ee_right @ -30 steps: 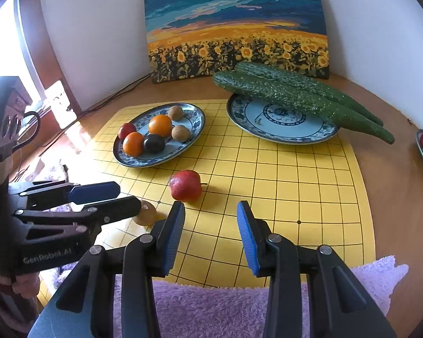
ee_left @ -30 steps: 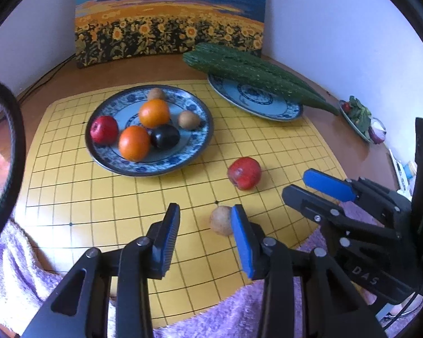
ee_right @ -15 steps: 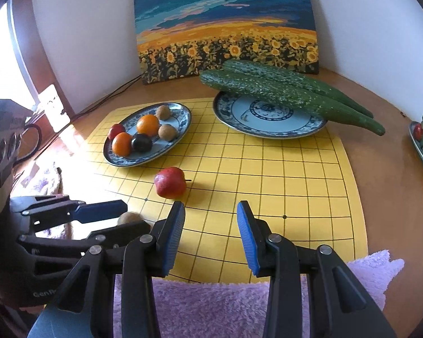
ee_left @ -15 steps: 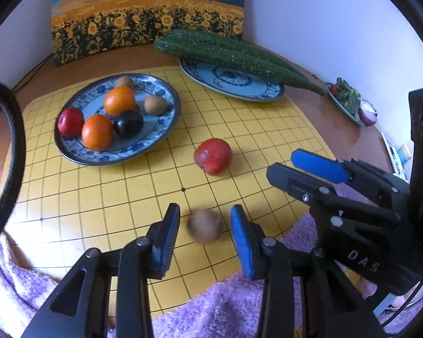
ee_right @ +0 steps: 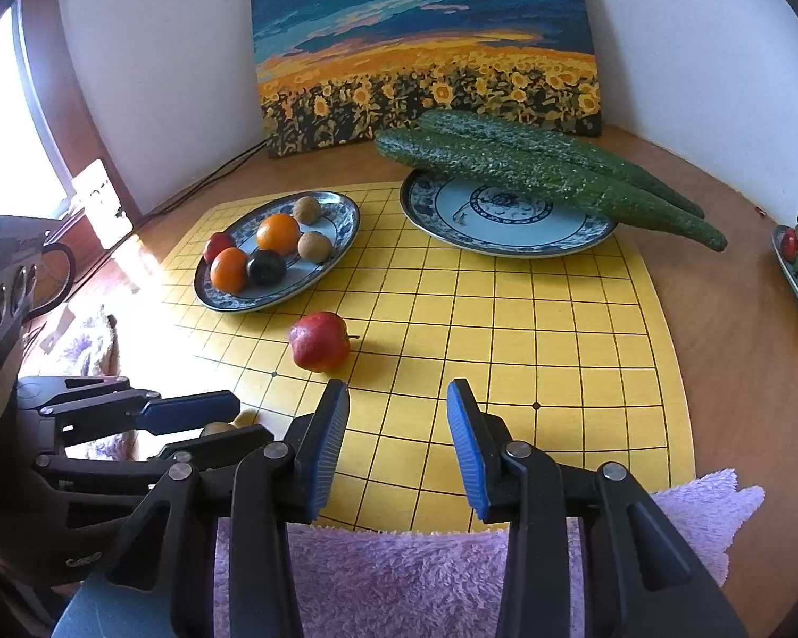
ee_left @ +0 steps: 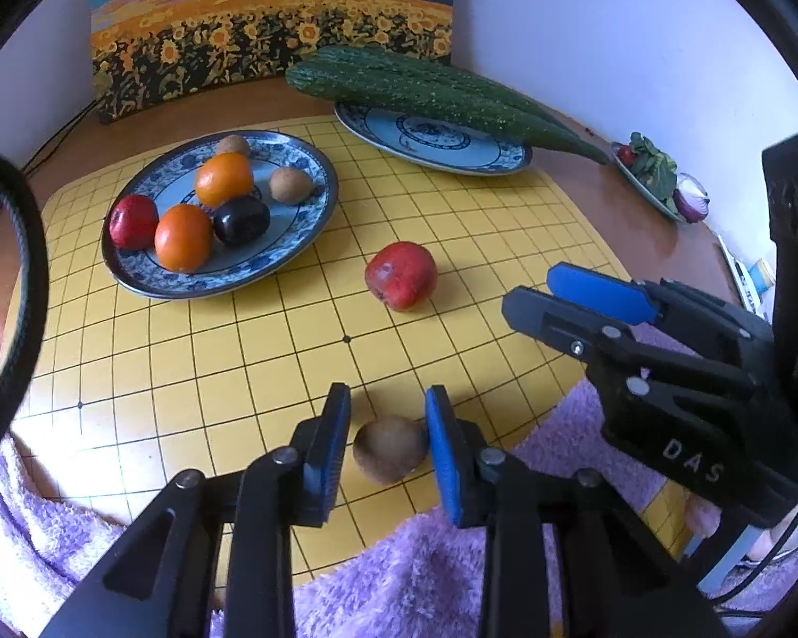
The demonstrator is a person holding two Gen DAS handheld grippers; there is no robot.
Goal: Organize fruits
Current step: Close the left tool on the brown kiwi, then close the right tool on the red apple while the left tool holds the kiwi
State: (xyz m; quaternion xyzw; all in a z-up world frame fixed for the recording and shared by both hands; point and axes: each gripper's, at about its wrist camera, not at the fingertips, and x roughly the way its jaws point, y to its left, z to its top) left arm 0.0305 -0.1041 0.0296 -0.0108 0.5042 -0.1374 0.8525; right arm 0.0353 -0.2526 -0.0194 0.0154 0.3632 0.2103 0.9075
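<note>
The left hand-held gripper (ee_left: 385, 428) brackets a kiwi (ee_left: 390, 447) lying on the yellow grid mat (ee_left: 239, 361) near its front edge. Its blue pads sit just beside the fruit on either side, with a sliver of gap on the left, so the grip is not yet closed. The fruit plate (ee_left: 303, 223) already gathers oranges, a dark plum, kiwis and a red fruit, so it is likely the destination. A red apple (ee_right: 319, 341) waits loose on the mat ahead of the right hand-held gripper (ee_right: 397, 414), which hangs with jaws apart and empty.

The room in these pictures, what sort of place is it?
Probably a home dining corner: a brown wooden table carries a blue-patterned porcelain plate of fruit, and a sunflower-field painting leans against the white wall.
</note>
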